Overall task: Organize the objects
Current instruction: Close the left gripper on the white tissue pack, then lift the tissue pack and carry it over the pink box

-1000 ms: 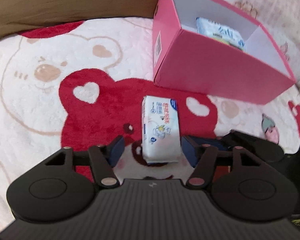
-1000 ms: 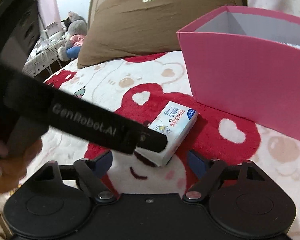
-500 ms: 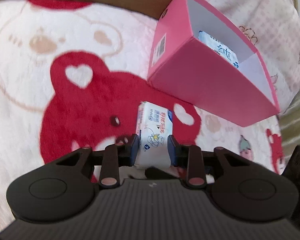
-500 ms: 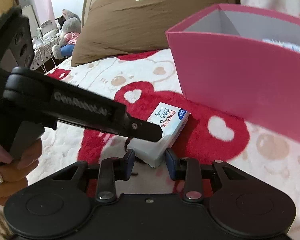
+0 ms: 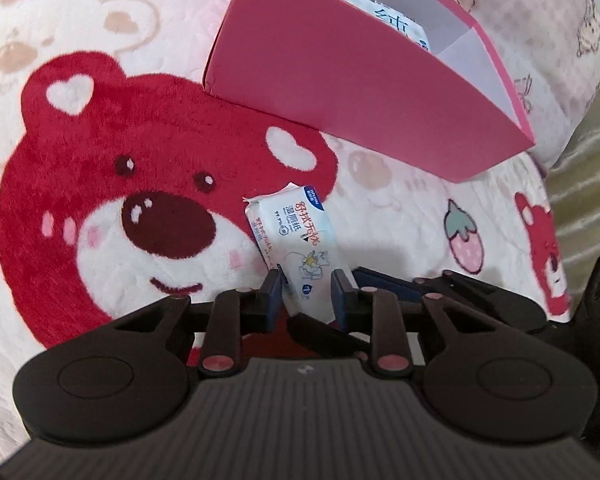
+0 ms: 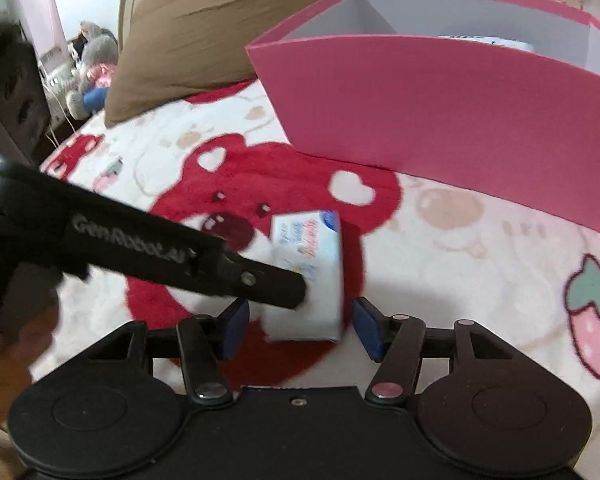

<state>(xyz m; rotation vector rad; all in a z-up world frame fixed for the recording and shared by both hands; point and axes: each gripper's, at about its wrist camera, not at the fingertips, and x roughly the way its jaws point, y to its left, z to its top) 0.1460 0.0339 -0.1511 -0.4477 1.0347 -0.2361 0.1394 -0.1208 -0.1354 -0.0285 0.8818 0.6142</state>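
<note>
The wipes pack [image 5: 300, 240] is gripped at its near end by the left gripper [image 5: 306, 286]: pads are pressed on both long sides, w/ jaws closing the last bit, so it counts as clenched on the pack. The pack's long axis runs straight out ahead of the left jaws, far end tilted up off the blanket [image 5: 100, 80], i.e. lifted, not lying flat. The right gripper [image 6: 296, 322] is set around the same pack from the other side, but gaps are seen btw. its blue pads and the pack; its jaws are opening, nothing is grasped. The left hand is thus the nearer & the only one holding. The pink box [image 5: 360, 92] lies ahead of the left jaws, up and to the right, well apart from the pack; its open top faces up. The coming move is judged to turn on that: pack to be carried fwd and over the near wall, long axis roughly along the box. Count: 2 packs seen (1 held, 1 already in the box [image 5: 396, 20]), 1 box, 2 grippers, 1 brown pillow [image 6: 228, 32] beyond.
</note>
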